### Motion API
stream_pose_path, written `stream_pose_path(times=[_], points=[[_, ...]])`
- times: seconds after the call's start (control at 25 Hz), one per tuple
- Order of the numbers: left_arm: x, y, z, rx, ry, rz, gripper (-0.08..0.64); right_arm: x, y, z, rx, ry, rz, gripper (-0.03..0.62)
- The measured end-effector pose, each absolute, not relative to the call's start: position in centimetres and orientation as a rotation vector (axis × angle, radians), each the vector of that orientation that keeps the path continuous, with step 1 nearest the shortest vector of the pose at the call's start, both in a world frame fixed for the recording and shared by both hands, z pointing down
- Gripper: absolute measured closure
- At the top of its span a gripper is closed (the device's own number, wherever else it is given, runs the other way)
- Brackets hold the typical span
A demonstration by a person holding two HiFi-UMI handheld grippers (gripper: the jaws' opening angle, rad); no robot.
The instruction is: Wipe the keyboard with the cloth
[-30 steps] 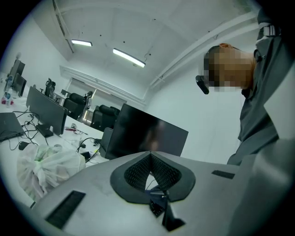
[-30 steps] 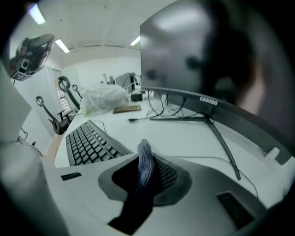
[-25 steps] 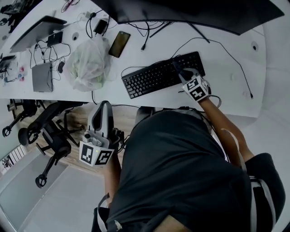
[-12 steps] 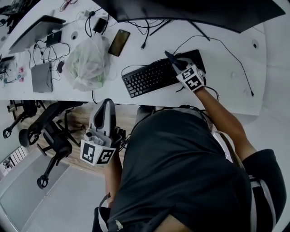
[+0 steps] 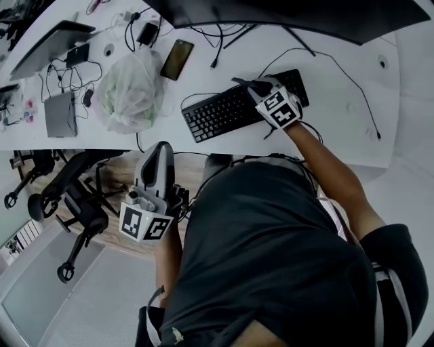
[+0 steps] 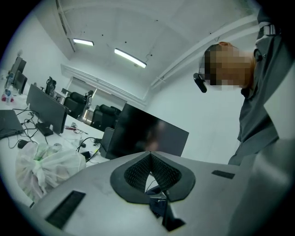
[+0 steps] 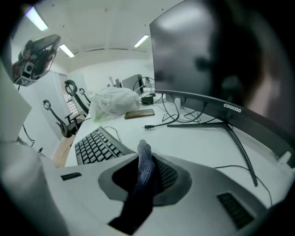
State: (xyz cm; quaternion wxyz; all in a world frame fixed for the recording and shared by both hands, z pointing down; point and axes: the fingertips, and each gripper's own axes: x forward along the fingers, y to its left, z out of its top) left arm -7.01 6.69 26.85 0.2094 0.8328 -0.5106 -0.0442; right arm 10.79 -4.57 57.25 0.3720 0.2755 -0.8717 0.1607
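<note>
The right gripper [image 5: 252, 87] is seen in the upper middle of the head view, held over the right half of a black computer keyboard [image 5: 220, 115]. In the right gripper view its jaws are closed on a dark blue-grey knitted cloth [image 7: 140, 170]. The cloth stands up between the pads in a rounded fold and hangs down toward the lower edge of the frame. The keyboard [image 7: 94, 145] is seen at the left centre of that view, just beyond the right gripper [image 7: 146, 173]. Whether the cloth touches the keys cannot be told.

The left gripper [image 5: 161, 152] is held away from the flat white desk [image 5: 339, 135], at the lower left of the head view, near a black wheeled office chair [image 5: 74, 203]. In the left gripper view the jaws of the left gripper [image 6: 150, 171] are brought together at their tips, and nothing is held between them.

The keyboard lies slantwise on the desk, near its front edge. A wide dark curved monitor [image 5: 305, 17] runs along the top of the head view. A crumpled translucent plastic bag [image 5: 129, 91] is seen left of the keyboard, and a dark flat smartphone [image 5: 176, 59] lies just beside the bag, toward the top. A grey laptop [image 5: 44, 51] sits in the upper left corner.
</note>
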Motion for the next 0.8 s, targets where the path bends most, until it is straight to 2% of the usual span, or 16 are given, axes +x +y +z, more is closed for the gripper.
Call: stream_pose_path(times=[0.32, 0.64, 0.8], points=[[-10.1, 8.3, 26.9, 2.253, -1.517, -0.118, 0.555, 11.3, 6.8, 59.9, 0.418, -2.133, 0.387, 0.528], [-9.1, 7.5, 27.2, 2.290, -1.452, -0.110, 0.555, 6.9, -2.9, 58.3, 0.563, -2.210, 0.346, 0.528], [-10.1, 7.7, 26.6, 2.290, -1.490, -0.099, 0.555, 8.4, 1.6, 59.1, 0.516, -2.182, 0.336, 0.528]])
